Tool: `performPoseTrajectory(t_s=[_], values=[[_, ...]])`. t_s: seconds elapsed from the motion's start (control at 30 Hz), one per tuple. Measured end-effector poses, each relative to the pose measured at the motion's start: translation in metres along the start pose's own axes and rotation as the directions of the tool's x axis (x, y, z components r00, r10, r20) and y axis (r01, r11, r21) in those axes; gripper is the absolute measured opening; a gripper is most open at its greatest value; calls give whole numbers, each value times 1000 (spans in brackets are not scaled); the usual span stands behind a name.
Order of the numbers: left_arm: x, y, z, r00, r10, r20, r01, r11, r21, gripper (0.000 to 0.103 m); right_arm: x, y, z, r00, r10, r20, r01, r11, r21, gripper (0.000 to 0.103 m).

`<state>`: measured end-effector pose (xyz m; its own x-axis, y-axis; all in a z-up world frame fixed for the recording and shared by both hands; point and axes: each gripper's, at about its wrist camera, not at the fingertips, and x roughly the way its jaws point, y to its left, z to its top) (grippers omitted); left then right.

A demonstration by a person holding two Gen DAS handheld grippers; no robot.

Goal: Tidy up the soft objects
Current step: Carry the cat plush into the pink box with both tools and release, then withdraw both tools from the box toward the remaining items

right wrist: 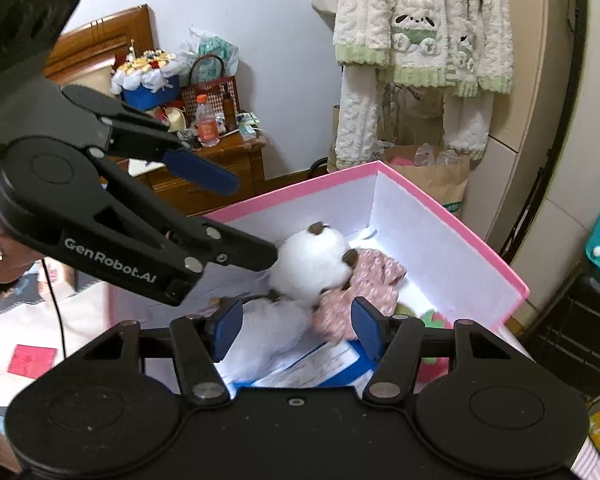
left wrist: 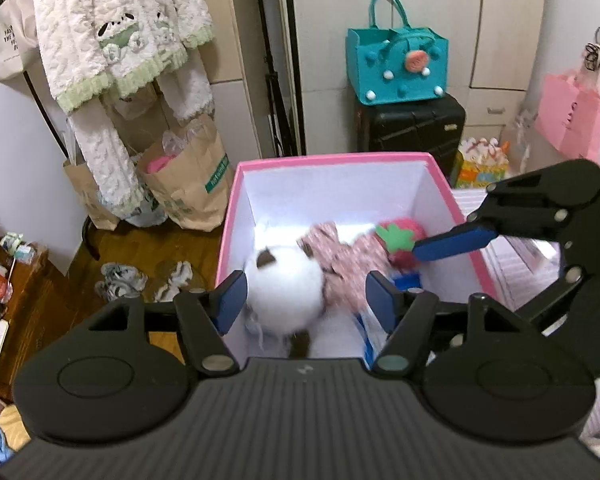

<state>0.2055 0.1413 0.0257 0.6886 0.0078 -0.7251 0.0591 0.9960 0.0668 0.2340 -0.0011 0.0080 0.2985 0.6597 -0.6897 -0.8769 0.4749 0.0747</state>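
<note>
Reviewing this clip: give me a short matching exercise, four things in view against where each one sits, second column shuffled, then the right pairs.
Things:
1. white plush toy
2. teal felt bag
3. brown paper bag
4. fluffy cream garment

Places:
A. hanging up against the wall
B. on top of the black suitcase
C. inside the pink-rimmed box
D. standing on the floor to the left of the box

Pairs: 1-C, 2-B, 3-D, 4-A
</note>
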Motion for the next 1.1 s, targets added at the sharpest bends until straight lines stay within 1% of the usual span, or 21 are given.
performPoseTrajectory(t_s=[0.13,0.23,0.43,0.57,0.83,1.1], values=[[-27,-4,-10,998,-49,-29,48,999,-18,65,-30,13,-8,1000,-15,9,15,1000,5,65],[-49,-11,-15,997,-70,-32,70,997,-16,66,-55,21,-13,1000,-5,24,4,1000,22,65],[-95,-33,-24,997,-76,-3,76,996,39,70,-99,34,-26,998,-29,55,27,999,30,65],[-115,-48,-31,994,-108,3,107,991,75,71,-123,40,-39,997,-33,66,30,999,41,65],[-135,-83,-50,991,-134,-17,135,981,140,74,-155,46,-69,995,-81,52,78,995,63,65],[-144,-122,-65,985,-170,-38,175,959,223,75,-184,43,-103,993,-113,46,108,989,105,65]])
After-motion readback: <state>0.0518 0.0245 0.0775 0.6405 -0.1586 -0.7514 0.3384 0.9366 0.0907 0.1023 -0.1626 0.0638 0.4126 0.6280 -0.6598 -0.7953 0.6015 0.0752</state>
